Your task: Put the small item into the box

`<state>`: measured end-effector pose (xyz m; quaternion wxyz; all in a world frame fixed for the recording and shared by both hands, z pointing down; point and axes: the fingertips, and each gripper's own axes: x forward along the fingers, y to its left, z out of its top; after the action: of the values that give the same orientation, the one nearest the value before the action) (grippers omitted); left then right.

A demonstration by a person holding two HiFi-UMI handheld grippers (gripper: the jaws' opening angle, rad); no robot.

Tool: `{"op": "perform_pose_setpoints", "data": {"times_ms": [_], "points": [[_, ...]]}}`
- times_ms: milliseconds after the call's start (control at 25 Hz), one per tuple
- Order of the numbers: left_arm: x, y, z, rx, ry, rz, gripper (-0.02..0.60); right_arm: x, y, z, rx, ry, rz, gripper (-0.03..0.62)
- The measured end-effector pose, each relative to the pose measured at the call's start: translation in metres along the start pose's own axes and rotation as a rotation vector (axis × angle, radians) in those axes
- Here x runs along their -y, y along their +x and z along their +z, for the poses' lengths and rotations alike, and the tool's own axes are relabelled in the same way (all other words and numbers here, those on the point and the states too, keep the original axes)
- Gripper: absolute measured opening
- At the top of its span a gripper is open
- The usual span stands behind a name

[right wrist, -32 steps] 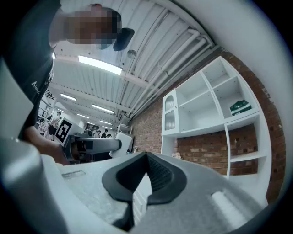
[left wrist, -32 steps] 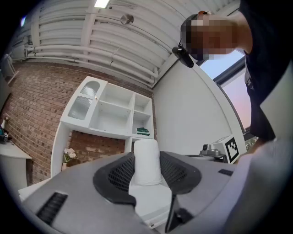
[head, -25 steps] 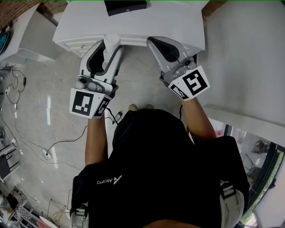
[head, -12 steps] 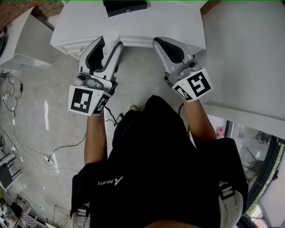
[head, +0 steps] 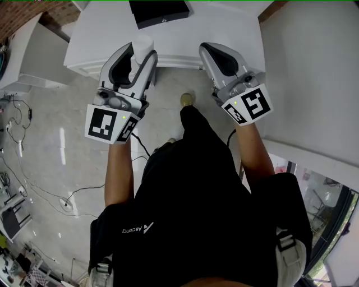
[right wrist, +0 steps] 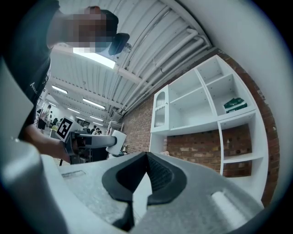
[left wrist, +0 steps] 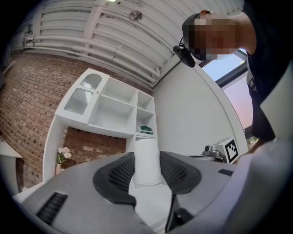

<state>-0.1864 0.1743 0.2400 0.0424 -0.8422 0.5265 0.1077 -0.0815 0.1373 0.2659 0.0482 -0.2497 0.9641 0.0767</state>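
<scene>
White shelving (left wrist: 114,109) stands against a brick wall (left wrist: 27,100); cables (head: 67,202) trail across the glossy pale floor (head: 56,140).

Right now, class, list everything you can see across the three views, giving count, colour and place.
table: one, white, ahead of the person
box: one, black, on the table
shelf unit: one, white, against the brick wall
small item: one, white, gripped, near the table's edge
left gripper: one, grey, shut on the small item
right gripper: one, grey, jaws together, empty
person: one, black shirt, head view's lower half
</scene>
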Motion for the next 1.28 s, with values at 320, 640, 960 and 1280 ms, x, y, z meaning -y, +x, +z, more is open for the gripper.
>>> {"op": "perform_pose_setpoints", "data": {"times_ms": [320, 640, 960, 1280], "points": [[-0.061, 0.117, -0.044, -0.071, 0.017, 0.015, 0.172, 0.117, 0.068, -0.035, -0.003, -0.041, 0.031, 0.002], [-0.114, 0.242, -0.101, -0.179, 0.022, 0.056, 0.172, 0.243, 0.121, -0.077, -0.02, -0.01, 0.073, 0.0], [-0.153, 0.308, -0.153, -0.31, -0.003, 0.082, 0.172, 0.305, 0.158, -0.102, -0.024, 0.025, 0.123, 0.002], [-0.157, 0.357, -0.215, -0.532, -0.057, 0.074, 0.172, 0.344, 0.157, -0.123, -0.061, 0.05, 0.135, 0.002]]}}
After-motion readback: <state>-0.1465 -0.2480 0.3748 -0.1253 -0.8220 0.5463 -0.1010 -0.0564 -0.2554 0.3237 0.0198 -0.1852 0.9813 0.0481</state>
